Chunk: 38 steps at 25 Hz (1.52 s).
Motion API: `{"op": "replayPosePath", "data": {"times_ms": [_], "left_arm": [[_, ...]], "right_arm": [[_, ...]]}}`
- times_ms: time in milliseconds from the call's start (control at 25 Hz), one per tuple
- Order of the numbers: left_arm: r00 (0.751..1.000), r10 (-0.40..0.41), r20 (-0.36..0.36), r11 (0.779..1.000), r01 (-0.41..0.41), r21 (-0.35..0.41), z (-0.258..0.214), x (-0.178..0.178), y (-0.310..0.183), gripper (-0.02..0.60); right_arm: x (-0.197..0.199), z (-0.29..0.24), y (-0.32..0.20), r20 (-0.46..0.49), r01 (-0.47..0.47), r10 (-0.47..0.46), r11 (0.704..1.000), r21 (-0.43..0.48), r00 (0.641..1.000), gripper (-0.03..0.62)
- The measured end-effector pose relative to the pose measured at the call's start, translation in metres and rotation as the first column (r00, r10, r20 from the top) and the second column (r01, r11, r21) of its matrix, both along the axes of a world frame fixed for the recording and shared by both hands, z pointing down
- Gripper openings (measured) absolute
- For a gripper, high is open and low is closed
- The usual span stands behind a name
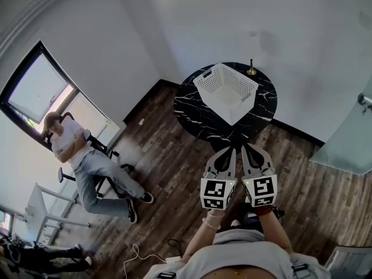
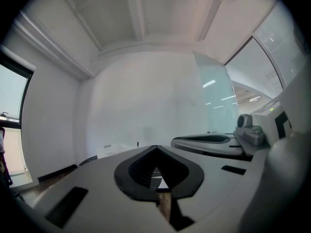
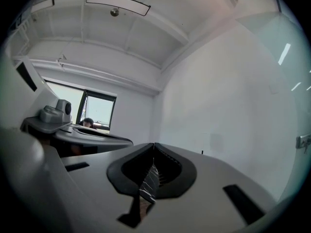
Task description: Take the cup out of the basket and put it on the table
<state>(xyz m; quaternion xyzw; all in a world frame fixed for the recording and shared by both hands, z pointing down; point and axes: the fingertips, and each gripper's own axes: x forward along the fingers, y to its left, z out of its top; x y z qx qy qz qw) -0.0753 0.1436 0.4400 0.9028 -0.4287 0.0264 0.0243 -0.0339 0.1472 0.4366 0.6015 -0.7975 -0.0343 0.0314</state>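
Note:
A white slatted basket [image 1: 226, 92] stands on the round black marble table [image 1: 195, 112]. No cup shows in any view; the basket's inside looks plain white from above. My left gripper [image 1: 231, 150] and right gripper [image 1: 246, 149] are held side by side, level, just short of the table's near edge and pointing at it. Both are shut with nothing between the jaws. In the left gripper view the left gripper [image 2: 156, 148] has its tips together, and the basket [image 2: 113, 151] shows low and far behind it. The right gripper [image 3: 154, 145] faces a bare white wall.
A small brass stand [image 1: 251, 70] sits at the table's far edge. A person [image 1: 78, 156] sits in a chair by the window [image 1: 40, 89] at the left. A glass panel [image 1: 349, 144] stands at the right. Dark wood floor surrounds the table.

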Motion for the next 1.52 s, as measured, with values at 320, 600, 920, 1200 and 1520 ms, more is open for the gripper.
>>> {"op": "replayPosePath", "data": {"times_ms": [320, 600, 920, 1200, 1520], "left_arm": [[0.998, -0.059, -0.005, 0.998, 0.059, -0.008, -0.005, 0.001, -0.047, 0.005], [0.993, -0.115, -0.009, 0.993, 0.115, 0.002, -0.013, 0.017, -0.089, 0.005], [0.987, -0.158, -0.007, 0.987, 0.158, -0.006, -0.012, 0.043, -0.127, 0.005], [0.984, -0.177, -0.012, 0.984, 0.177, -0.005, -0.010, 0.074, -0.150, 0.005], [0.984, -0.179, 0.000, 0.984, 0.179, -0.007, -0.005, 0.098, -0.158, 0.005]], "right_arm": [[0.001, -0.008, -0.051, -0.015, 0.063, -0.063, 0.998, 0.014, 0.998, 0.009], [0.010, -0.018, -0.093, -0.002, 0.131, -0.131, 0.991, 0.017, 0.991, 0.009], [0.037, -0.018, -0.132, 0.002, 0.176, -0.176, 0.984, 0.014, 0.984, 0.009], [0.069, -0.017, -0.153, 0.011, 0.188, -0.188, 0.982, 0.025, 0.982, 0.009], [0.093, -0.009, -0.166, 0.028, 0.192, -0.192, 0.981, 0.015, 0.981, 0.011]]}}
